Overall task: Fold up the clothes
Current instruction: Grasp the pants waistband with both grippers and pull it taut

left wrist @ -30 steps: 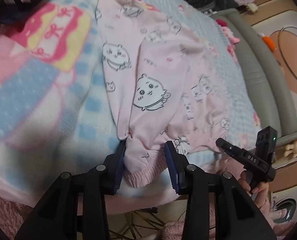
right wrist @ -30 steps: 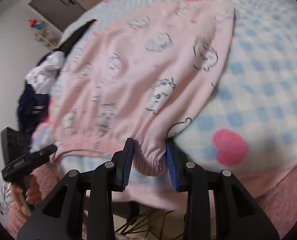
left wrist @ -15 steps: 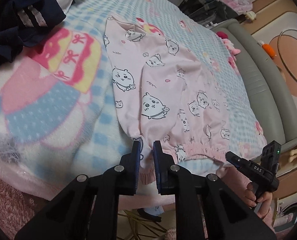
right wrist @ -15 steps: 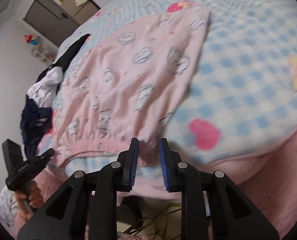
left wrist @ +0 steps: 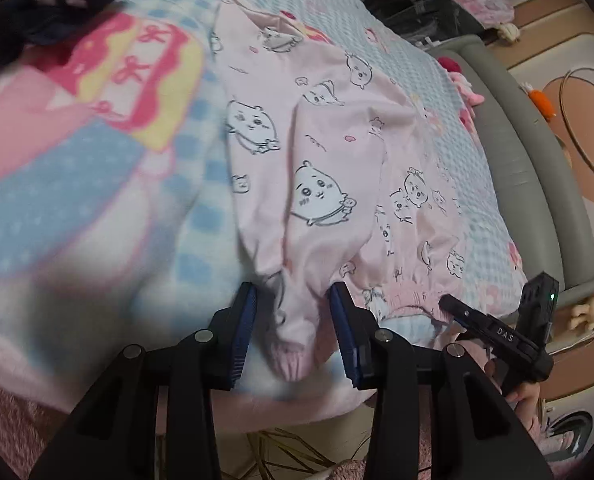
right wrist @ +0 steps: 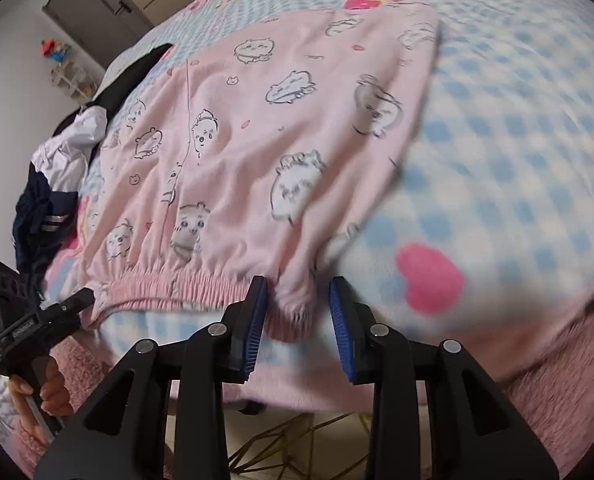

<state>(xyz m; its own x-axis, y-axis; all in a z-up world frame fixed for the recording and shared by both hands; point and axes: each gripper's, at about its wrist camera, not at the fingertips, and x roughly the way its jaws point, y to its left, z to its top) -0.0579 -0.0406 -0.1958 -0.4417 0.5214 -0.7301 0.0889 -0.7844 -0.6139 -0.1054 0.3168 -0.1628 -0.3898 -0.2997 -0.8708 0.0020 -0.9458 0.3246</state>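
A pink garment (left wrist: pixel 321 184) printed with cartoon animals lies flat on a blue-checked blanket (left wrist: pixel 201 216), its gathered elastic hem toward me. My left gripper (left wrist: pixel 293 300) straddles the hem's left corner. Its jaws are opening, and the cuff hangs loose between the blue pads. In the right wrist view the same garment (right wrist: pixel 257 128) spreads away over the blanket (right wrist: pixel 497 128). My right gripper (right wrist: pixel 297 292) straddles the hem's right corner, jaws opening, with the bunched cloth between the pads but not pinched.
A heap of navy and white clothes (right wrist: pixel 49 200) lies at the bed's far left side, also seen as dark cloth (left wrist: pixel 37 8). A grey padded rail (left wrist: pixel 529 168) runs along the bed's right. A person's hand (left wrist: pixel 525 396) holds the other tool. Floor shows below the bed edge.
Half a second ago both pairs of jaws stood nearly closed, just short of the hem. Now both are wide again and set around the hem corners, as one second ago.
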